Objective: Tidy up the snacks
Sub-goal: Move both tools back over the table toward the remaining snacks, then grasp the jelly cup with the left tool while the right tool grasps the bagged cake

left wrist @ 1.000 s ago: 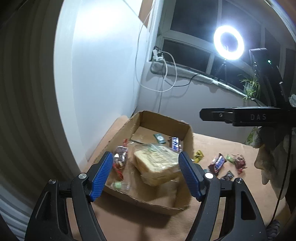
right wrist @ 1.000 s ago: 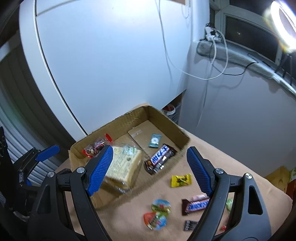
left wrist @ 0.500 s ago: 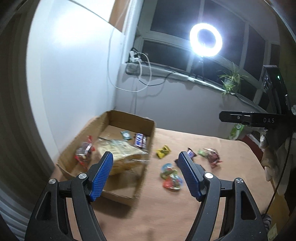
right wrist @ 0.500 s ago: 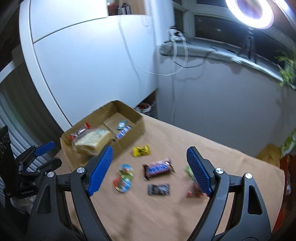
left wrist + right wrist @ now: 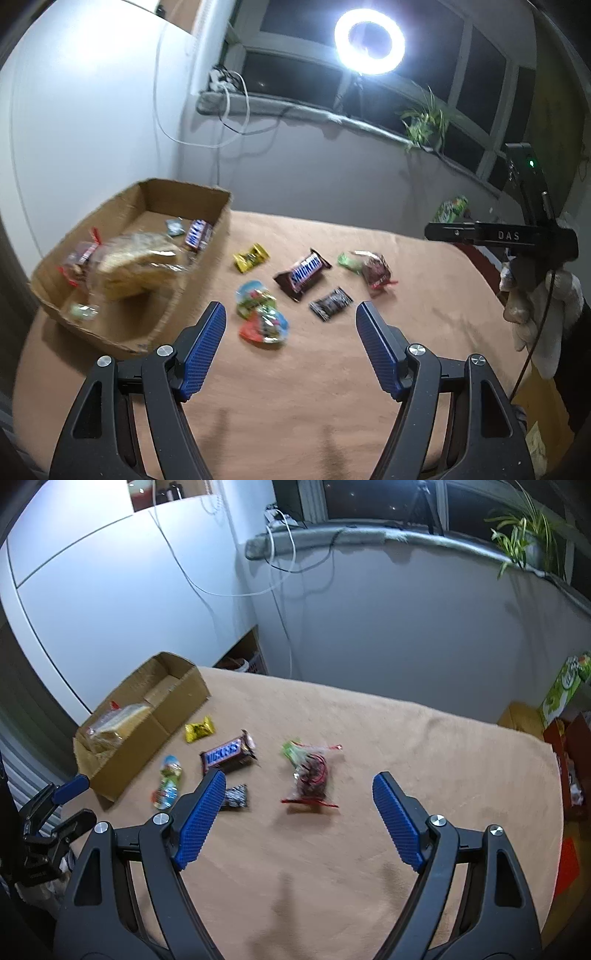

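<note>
Snacks [image 5: 302,274] beyond empty left tool [image 5: 290,319]

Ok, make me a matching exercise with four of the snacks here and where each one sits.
Things:
1. brown Snickers bar
2. clear-bagged bread loaf
3. yellow candy wrapper
4. small black packet

Places:
A. inside the cardboard box
B. on the cloth, just outside the box's far corner
C. nearest the tongs, in front of the Snickers
D. between the yellow wrapper and the red-tied bag

Pairs: 1-D, 2-A, 3-B, 4-C
</note>
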Demonstrator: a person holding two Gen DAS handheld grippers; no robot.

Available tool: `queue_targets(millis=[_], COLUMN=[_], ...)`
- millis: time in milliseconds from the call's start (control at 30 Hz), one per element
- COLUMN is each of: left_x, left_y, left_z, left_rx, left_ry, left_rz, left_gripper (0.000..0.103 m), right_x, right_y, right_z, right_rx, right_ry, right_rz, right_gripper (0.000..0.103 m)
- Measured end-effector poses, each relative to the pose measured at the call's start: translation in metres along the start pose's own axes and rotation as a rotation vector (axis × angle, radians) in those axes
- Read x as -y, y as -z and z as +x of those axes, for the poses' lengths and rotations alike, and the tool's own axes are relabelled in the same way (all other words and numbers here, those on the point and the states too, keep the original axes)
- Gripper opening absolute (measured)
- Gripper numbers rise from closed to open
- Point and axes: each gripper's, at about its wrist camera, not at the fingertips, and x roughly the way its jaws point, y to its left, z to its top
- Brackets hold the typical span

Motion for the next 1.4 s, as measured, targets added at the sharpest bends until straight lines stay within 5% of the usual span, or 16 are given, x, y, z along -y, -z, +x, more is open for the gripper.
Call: queue_targets(millis=[933, 1400], left_x=[-0.009, -0.013], left_y=[0.014, 0.018], left_z=[0.095, 0.102], left_rx=[-0.176, -0.198], left_ry=[-0.065, -0.074], left_rz=[-0.003, -0.002], left_gripper=[0.054, 0.038], right_x=[0.017, 0.011], right_y=[0.01, 0.016], right_z=[0.095, 0.113], right_rx=[-0.147, -0.192], right_ry=[-0.03, 0.023], right_rz=[0.038, 0.024], right_gripper=[0.084, 0.044])
